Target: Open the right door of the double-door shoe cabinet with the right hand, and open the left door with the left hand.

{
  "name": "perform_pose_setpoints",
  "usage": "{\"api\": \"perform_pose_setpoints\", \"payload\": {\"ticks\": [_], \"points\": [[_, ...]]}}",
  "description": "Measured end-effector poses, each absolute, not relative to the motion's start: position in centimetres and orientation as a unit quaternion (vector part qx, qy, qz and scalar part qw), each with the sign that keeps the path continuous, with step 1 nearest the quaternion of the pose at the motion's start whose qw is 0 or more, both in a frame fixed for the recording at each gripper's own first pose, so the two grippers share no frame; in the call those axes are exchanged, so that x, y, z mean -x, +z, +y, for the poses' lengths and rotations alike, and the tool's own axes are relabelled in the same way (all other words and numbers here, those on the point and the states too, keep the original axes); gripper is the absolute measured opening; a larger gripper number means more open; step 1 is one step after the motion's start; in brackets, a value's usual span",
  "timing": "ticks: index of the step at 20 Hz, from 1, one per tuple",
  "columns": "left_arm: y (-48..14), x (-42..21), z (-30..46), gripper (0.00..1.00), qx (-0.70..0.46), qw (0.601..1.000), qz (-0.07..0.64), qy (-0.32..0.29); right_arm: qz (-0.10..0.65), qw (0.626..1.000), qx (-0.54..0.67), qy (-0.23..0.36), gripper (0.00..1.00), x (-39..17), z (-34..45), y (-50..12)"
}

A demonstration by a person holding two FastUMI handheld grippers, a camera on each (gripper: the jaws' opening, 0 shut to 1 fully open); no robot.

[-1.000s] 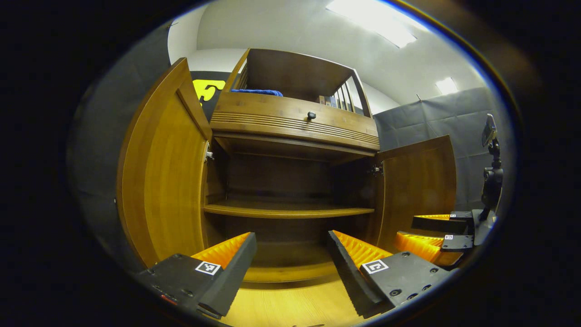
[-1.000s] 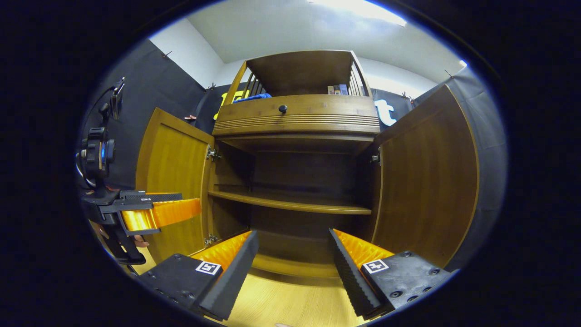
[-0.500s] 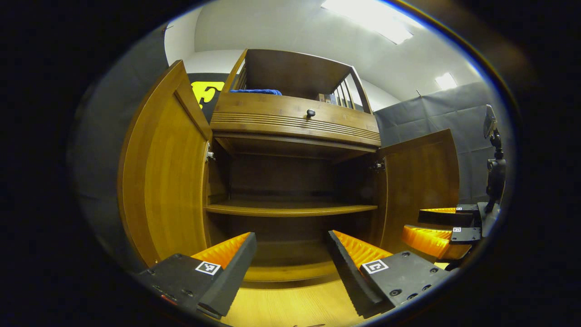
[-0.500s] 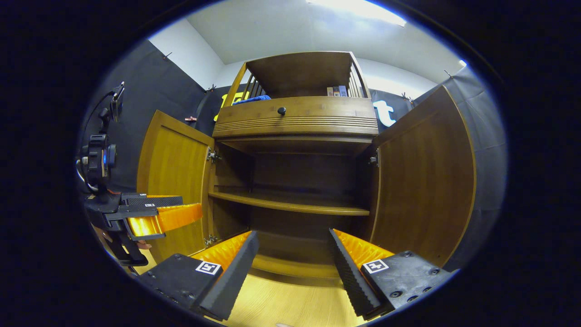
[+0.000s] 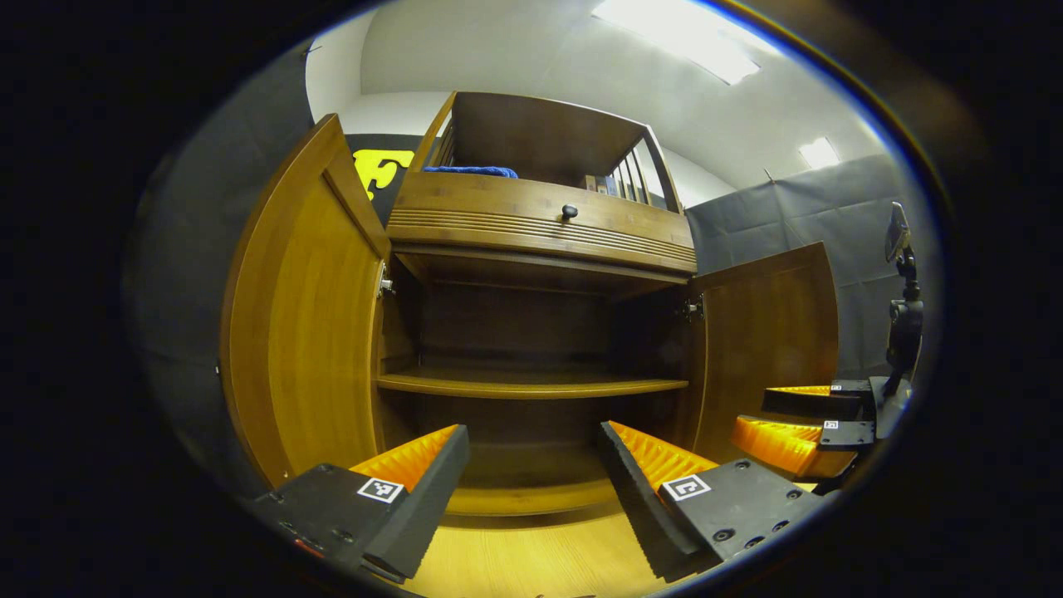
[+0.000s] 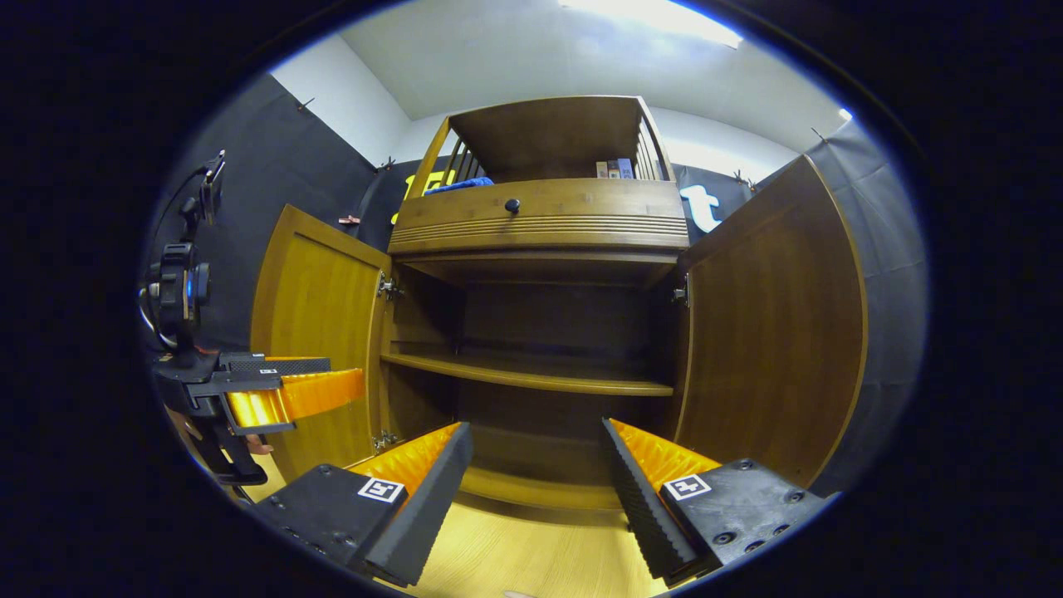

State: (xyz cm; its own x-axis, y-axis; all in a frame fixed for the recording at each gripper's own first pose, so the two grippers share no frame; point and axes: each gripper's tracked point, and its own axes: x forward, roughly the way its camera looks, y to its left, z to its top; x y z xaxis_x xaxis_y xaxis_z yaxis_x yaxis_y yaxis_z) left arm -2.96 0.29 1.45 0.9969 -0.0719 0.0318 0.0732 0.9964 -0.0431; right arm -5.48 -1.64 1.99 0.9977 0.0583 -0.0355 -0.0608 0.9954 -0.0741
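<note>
Double-door shoe cabinet of warm brown grained wood [image 5: 531, 241] stands straight ahead on a pale wood-grain floor [image 6: 531, 556], both doors swung wide; the flat-panelled left door [image 5: 303, 332] and right door [image 6: 772, 332] hang on small metal hinges, baring a dark interior crossed by one thin horizontal wooden shelf [image 5: 531, 384]; above it runs a ribbed drawer front with a small round dark knob [image 5: 569, 212], topped by a slatted open rack holding a folded blue cloth [image 5: 469, 171]; the left gripper [image 5: 531, 473] has its ridged fingers spread apart, clamped on nothing, clear of the doors; the right gripper [image 6: 536, 477] is likewise parted and empty; compared with half a second ago, both doors and grippers sit almost unchanged, the views shifting only slightly.
</note>
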Motion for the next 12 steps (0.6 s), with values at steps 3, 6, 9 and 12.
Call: {"api": "perform_pose_setpoints", "payload": {"ticks": [3, 6, 9, 12], "points": [[1.23, 2.95, -0.07, 0.97, 0.016, 0.999, -0.013, -0.037, 0.014, 0.999, 0.039, 0.029, 0.98, 5.33, -2.01, 2.01], [1.41, 2.82, -0.24, 0.97, 0.017, 0.999, -0.015, -0.039, 0.01, 0.999, 0.036, 0.031, 0.96, 5.32, -2.05, 2.27], [1.59, 2.75, -0.1, 0.97, 0.024, 0.999, -0.017, -0.036, 0.011, 0.999, 0.037, 0.031, 0.98, 5.47, -2.23, 2.26], [1.62, 2.78, -0.25, 0.98, 0.024, 0.999, -0.018, -0.035, 0.01, 0.999, 0.041, 0.029, 0.98, 5.75, -2.5, 2.39]]}}
